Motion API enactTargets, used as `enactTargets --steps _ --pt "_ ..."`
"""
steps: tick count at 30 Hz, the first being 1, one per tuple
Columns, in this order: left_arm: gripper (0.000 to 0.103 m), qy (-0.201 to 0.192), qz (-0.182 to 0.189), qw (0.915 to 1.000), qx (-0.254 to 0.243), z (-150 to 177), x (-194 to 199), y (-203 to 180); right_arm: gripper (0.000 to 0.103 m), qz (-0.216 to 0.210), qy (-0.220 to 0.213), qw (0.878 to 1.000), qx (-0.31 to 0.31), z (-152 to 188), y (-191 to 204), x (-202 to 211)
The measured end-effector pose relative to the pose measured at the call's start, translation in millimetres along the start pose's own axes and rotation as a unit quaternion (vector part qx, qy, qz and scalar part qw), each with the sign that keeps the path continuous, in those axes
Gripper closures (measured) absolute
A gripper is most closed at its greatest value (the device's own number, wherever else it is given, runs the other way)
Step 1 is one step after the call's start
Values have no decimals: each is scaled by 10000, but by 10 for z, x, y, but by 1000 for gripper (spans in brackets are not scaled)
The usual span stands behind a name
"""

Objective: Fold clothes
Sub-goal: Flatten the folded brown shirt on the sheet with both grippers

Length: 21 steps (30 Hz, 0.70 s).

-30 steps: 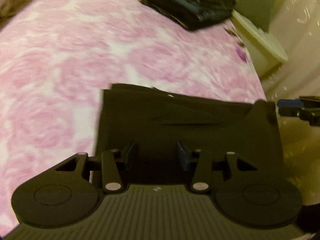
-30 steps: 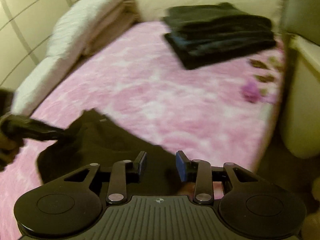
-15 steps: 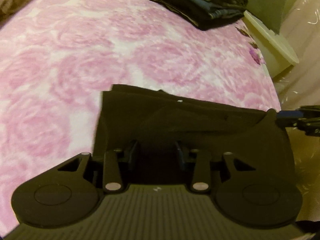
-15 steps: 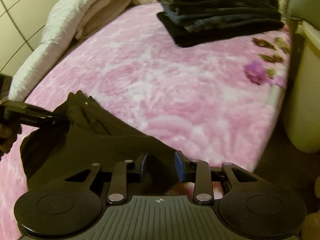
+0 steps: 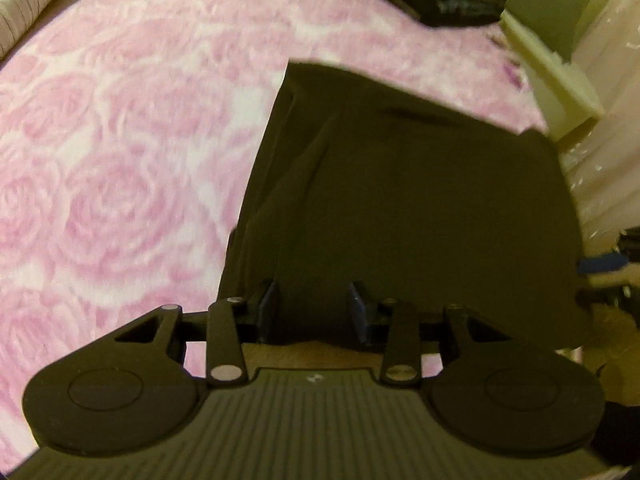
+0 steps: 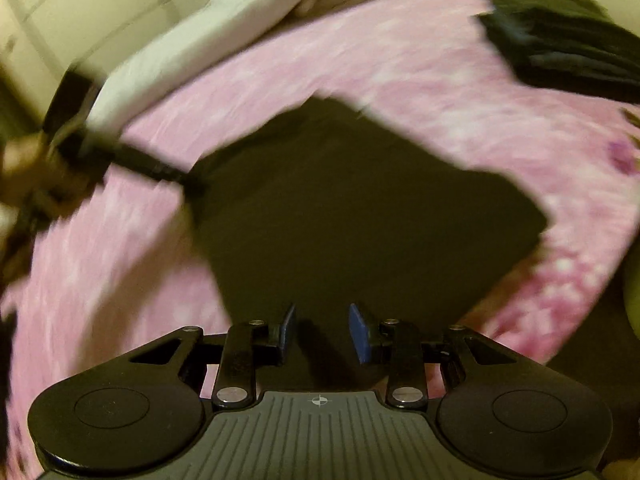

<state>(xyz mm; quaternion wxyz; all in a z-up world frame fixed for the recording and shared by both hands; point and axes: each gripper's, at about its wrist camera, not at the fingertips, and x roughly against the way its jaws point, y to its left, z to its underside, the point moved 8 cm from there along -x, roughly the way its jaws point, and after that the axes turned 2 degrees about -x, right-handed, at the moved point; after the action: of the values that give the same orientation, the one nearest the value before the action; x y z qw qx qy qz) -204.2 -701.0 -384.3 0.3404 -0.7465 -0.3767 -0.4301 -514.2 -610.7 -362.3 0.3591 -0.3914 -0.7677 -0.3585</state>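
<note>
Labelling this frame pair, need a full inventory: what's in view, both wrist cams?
dark garment: 1, black, stretched over the near part of the bed, held at two spots
bedspread: 1, pink rose print, covers the bed
folded clothes stack: 1, black and dark blue, far end of the bed
bedding roll: 1, white and beige, along the bed's wall side
cabinet: 1, cream, beside the bed
left hand-held gripper: 1, black, blue pads, garment between them
right hand-held gripper: 1, same, garment between them
</note>
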Motion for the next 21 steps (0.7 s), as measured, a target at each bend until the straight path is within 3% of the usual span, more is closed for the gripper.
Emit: enactTargets --steps 6,11,14,17,21 --pt "71 -233 -43 9996 -132 26 -132 44 69 279 19 9996 15 259 -8 -158" --pt "86 -321 -267 9991 31 82 6 124 69 490 84 9987 -74 361 -22 -42" --pt "84 -365 -353 9987 83 103 133 109 69 554 7 9981 -264 297 39 81" --pt "77 -604 -83 9981 -83 73 255 -72 69 482 -236 9984 -175 154 171 152" --pt "76 -748 279 9961 -369 -35 143 -274 69 322 -254 9991 -75 35 260 -27"
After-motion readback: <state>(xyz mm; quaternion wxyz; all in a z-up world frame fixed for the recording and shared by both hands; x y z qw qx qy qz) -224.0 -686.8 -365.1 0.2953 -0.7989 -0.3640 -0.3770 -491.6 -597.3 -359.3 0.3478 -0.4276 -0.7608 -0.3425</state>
